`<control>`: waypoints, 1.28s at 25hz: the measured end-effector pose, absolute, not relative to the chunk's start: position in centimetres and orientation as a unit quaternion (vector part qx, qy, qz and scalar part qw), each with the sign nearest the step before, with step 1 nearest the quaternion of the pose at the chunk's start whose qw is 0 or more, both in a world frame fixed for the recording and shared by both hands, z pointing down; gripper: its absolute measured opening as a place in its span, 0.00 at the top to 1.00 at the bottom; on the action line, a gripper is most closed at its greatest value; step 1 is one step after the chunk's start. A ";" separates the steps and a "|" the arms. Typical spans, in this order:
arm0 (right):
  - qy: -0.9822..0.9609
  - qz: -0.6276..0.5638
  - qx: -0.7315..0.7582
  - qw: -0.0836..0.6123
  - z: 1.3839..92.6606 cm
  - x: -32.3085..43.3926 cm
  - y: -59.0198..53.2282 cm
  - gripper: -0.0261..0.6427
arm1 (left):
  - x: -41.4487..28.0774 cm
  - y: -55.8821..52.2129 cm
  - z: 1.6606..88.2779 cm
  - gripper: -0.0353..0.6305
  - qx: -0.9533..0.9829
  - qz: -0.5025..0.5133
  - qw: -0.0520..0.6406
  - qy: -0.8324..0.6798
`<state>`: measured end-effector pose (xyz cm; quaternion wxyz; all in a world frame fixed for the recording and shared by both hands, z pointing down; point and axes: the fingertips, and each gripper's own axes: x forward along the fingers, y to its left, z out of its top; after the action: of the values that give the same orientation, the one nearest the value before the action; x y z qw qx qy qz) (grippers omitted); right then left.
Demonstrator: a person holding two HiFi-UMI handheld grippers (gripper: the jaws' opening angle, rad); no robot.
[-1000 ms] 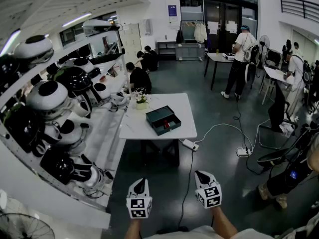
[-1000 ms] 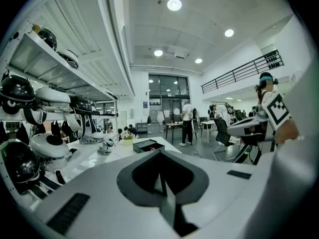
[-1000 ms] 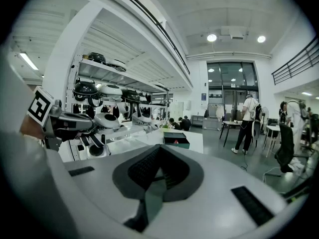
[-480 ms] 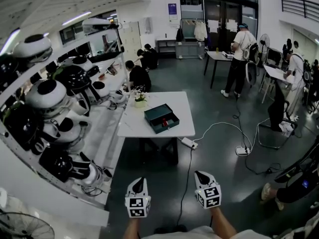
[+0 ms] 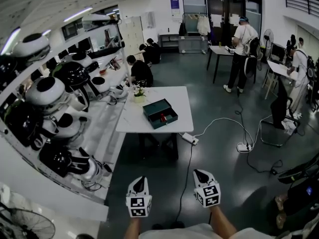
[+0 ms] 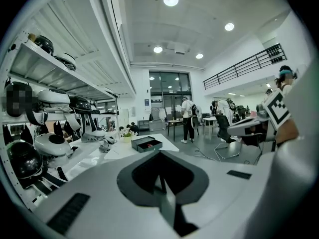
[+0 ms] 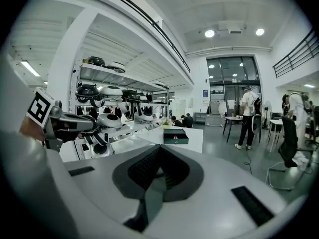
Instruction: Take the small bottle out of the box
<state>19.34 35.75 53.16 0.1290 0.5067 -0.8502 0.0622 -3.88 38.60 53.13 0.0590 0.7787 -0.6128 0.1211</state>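
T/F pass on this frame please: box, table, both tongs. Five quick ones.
1. The box lies open on the white table. True.
2. The right tongs hold a bottle. False: they are shut on nothing, well short of the table.
3. A small plant stands on the table. True.
4. The left tongs are open. False: the jaws are together, with nothing between them.
5. Something red lies inside the box. True.

Small red bottle [image 5: 162, 117] inside open dark box [image 5: 153, 107]
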 end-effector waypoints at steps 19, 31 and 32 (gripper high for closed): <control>-0.856 0.053 0.498 0.132 53.7 20.5 30.8 0.93 | -2.2 34.2 54.6 0.92 0.776 0.131 0.060 -0.614; -0.844 0.051 0.513 0.146 53.8 17.8 20.1 0.93 | -4.6 22.5 55.5 0.92 0.794 0.122 0.068 -0.592; -0.842 0.051 0.516 0.147 53.7 17.5 19.0 0.93 | -4.9 21.1 55.5 0.92 0.795 0.122 0.068 -0.590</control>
<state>17.52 18.98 53.68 0.1474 0.5158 -0.8424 0.0514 -4.95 21.14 55.45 0.0684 0.7950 -0.5904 0.1216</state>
